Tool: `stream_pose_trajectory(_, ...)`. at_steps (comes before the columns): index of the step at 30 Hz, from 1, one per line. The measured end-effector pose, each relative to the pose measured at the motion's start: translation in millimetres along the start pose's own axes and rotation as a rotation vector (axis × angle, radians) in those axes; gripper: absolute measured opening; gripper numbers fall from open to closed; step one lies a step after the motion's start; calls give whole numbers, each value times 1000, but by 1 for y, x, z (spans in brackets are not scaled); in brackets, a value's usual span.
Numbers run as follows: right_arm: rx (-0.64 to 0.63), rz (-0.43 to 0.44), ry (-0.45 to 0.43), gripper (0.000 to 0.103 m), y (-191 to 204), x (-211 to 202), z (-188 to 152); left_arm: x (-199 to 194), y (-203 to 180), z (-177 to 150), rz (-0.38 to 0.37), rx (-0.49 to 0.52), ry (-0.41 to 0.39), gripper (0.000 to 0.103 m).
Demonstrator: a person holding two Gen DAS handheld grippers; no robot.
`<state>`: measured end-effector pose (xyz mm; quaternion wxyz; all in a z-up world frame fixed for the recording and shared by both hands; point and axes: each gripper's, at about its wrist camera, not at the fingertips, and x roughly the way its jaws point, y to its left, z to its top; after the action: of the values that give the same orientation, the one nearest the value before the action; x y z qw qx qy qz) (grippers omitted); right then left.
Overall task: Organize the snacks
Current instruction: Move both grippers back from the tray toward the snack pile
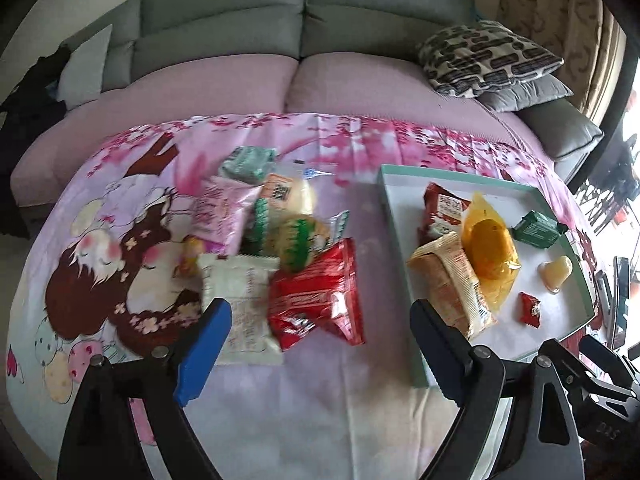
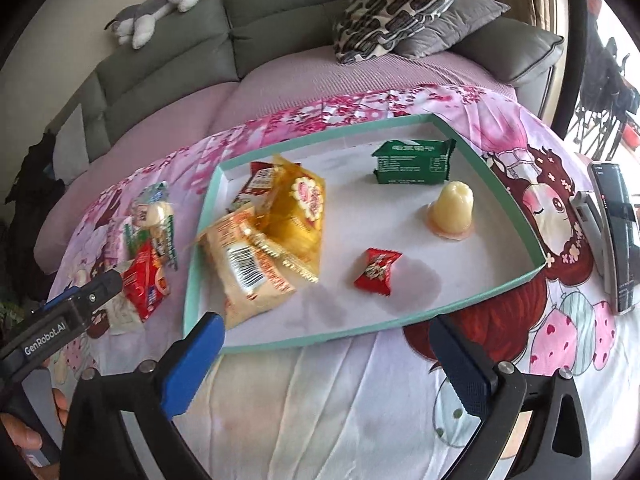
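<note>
A pile of loose snacks lies on the pink cartoon cloth: a white packet [image 1: 240, 312], a red bag [image 1: 316, 304], a pink packet [image 1: 218, 216] and a green-and-white wrapped bun [image 1: 298, 240]. My left gripper [image 1: 320, 312] hovers open over the red bag and white packet, holding nothing. To the right is a teal-rimmed tray [image 1: 390, 216] [image 2: 194, 280]. It holds an orange packet [image 2: 248, 272], a yellow jelly bag [image 2: 300, 208], a green packet [image 2: 412, 162], a jelly cup [image 2: 454, 210] and a small red candy [image 2: 376, 270]. My right gripper [image 2: 326, 324] stands open and empty at the tray's near rim.
A grey sofa [image 1: 304, 20] with a pink seat cover runs behind the cloth. Patterned and grey cushions [image 2: 400, 4] sit at its right end and a plush toy [image 2: 156, 4] lies on its back. A phone [image 2: 616, 232] lies on the cloth right of the tray. A hand [image 2: 24, 432] holds the left gripper.
</note>
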<state>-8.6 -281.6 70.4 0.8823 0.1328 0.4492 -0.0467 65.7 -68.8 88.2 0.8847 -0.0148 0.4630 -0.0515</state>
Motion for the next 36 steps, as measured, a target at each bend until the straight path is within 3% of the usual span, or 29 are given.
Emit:
stream_pose_trajectory(5, -33, 7, -19, 103, 12, -12, -10, -12, 16, -11, 26, -30, -39, 92)
stream_pose_trajectory(7, -48, 12, -35, 103, 17, -19, -12, -18, 23, -15, 37, -40, -49, 103)
stream_pose_trajectory(15, -53, 27, -59, 103, 33, -38, -15, -47, 41, -17, 53, -73, -109, 103)
stream_pose_trajectory(25, -96, 73, -52, 103, 62, -42, -17, -67, 70, -24, 92, -108, -118, 103)
stream_pose_trajectory(36, -103, 106, -35, 103, 73, -22, -17, -57, 94, -20, 102, -159, -166, 103)
